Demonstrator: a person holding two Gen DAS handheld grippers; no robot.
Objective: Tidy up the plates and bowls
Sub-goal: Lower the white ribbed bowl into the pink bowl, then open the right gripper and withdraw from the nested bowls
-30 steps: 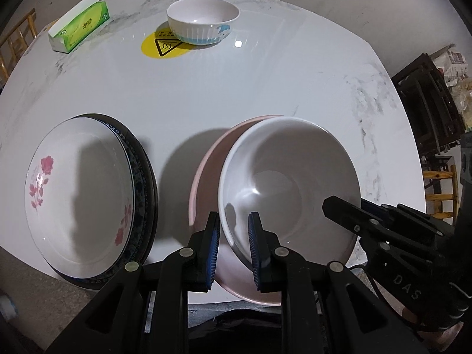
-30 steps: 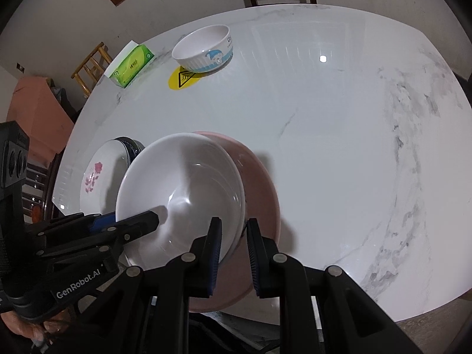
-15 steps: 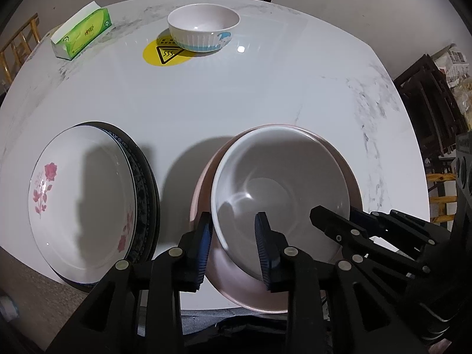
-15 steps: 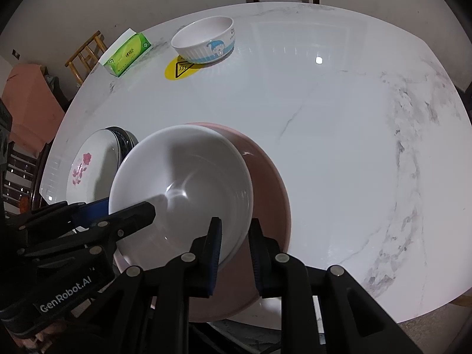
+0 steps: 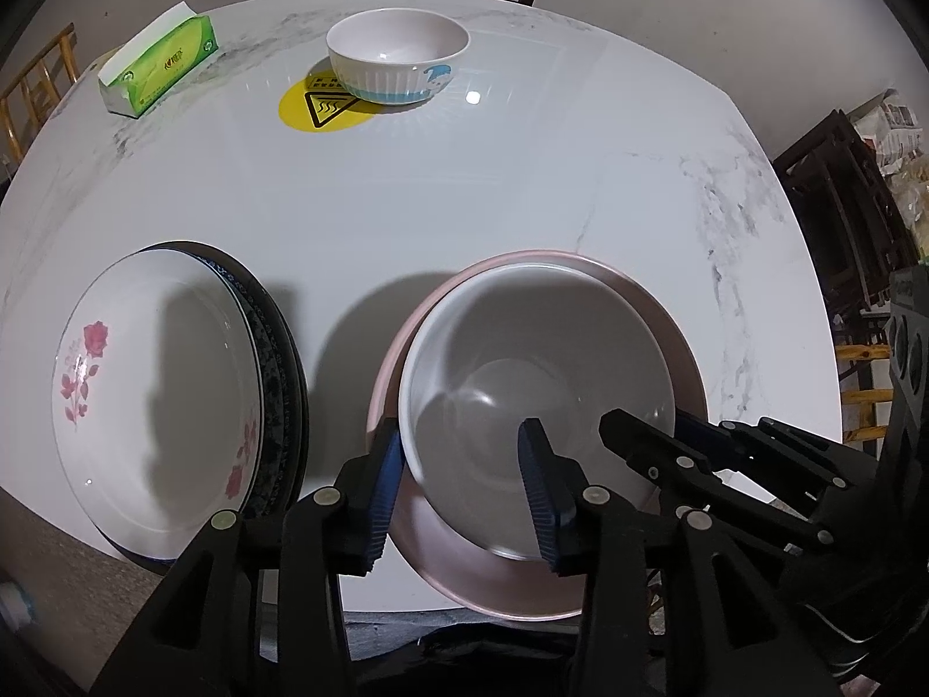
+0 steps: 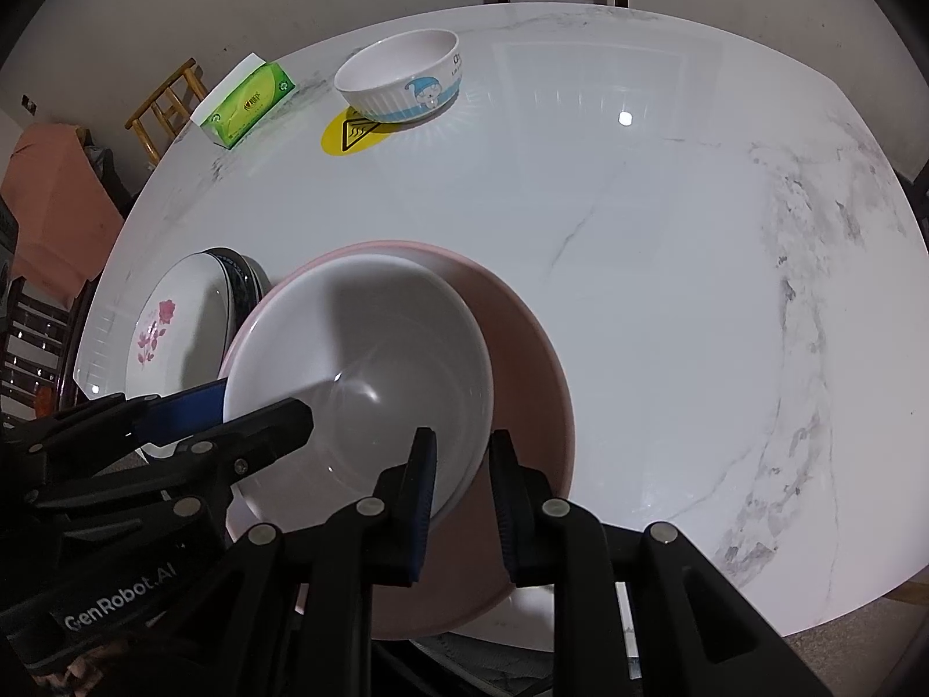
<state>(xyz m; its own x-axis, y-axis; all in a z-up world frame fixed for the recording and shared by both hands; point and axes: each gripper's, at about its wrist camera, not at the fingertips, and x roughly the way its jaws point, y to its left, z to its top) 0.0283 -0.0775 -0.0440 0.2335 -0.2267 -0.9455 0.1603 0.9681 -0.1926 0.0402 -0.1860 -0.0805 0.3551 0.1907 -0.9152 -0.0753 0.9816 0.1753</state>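
Observation:
A large white bowl (image 5: pixel 537 372) (image 6: pixel 360 360) sits inside a pink bowl (image 5: pixel 668 319) (image 6: pixel 522 348) near the table's front edge. My left gripper (image 5: pixel 461 485) is open, its jaws wide on either side of the white bowl's near-left rim. My right gripper (image 6: pixel 461 488) stands slightly open around the white bowl's right rim. A rose-patterned white plate (image 5: pixel 157 395) (image 6: pixel 174 331) lies on a dark plate at the left. A small ribbed bowl with a blue cartoon (image 5: pixel 398 55) (image 6: pixel 400 75) stands at the far side.
A green tissue box (image 5: pixel 157 67) (image 6: pixel 247 101) lies at the far left. A yellow warning sticker (image 5: pixel 322 107) (image 6: pixel 348 133) is on the marble table (image 5: pixel 522 186). Chairs stand behind the table and dark furniture (image 5: pixel 836 191) to the right.
My left gripper has opened wide and let go of the white bowl's rim. The white bowl has come down into the pink bowl. My right gripper's jaws have spread a little.

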